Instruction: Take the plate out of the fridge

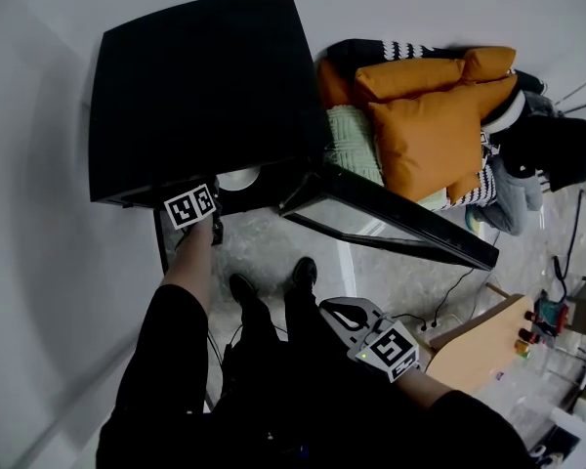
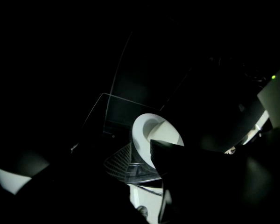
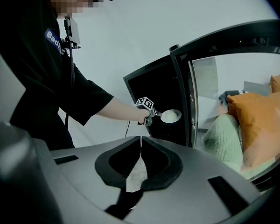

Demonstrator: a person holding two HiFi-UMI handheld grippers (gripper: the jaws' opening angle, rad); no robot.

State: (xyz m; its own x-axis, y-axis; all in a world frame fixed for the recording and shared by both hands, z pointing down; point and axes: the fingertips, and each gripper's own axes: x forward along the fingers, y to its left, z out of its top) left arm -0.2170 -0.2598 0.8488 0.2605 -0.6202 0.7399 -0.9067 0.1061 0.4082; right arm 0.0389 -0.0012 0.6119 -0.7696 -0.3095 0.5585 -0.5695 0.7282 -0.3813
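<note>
Plate [image 2: 145, 133] sits at the left gripper's [image 3: 156, 116] part-open jaws, ungripped; right gripper's [image 3: 141, 141] jaws are closed.

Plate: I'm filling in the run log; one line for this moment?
fridge: door open | plate: at opening | left gripper: open, at plate | right gripper: shut, empty

Darkness swallowed most of the left gripper view, where a jaw covered the lower right of the plate [image 2: 142, 136]. From overhead, the fridge [image 1: 195, 86] top hid most of the plate. Small objects [image 1: 550, 316] at the right edge were too small to identify.
</note>
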